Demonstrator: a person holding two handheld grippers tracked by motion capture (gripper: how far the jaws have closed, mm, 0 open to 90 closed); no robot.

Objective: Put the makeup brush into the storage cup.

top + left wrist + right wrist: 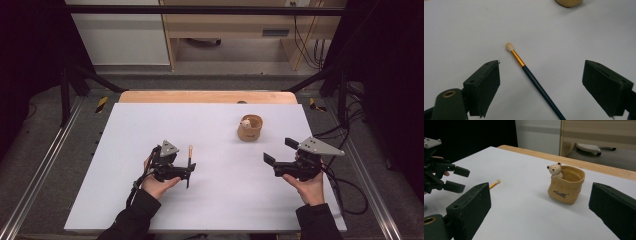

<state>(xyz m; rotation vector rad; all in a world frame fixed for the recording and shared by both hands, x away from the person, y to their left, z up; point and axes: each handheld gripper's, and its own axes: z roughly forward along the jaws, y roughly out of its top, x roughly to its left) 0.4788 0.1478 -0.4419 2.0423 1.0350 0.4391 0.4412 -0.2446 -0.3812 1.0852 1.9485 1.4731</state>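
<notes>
Our left tongs (541,82) stand wide open around the paintbrush (534,80) lying in the middle of the desk (461,30), touching nothing, and a crooked squeeze could roll it away.

One brush (534,80), one bear-faced pot (566,185), two grippers, one table (150,125).

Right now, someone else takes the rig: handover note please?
Left tool: open, astride the brush, pads not touching it.
Right tool: open, nothing in it, facing the bear pot.
Brush: flat on the table, bristle end toward the far edge.
Pot: upright, apart from the brush, nearer the right tool.
Done: left tool lined up over the brush.
Left: close on the handle, lift; likely goes in the pot.
</notes>
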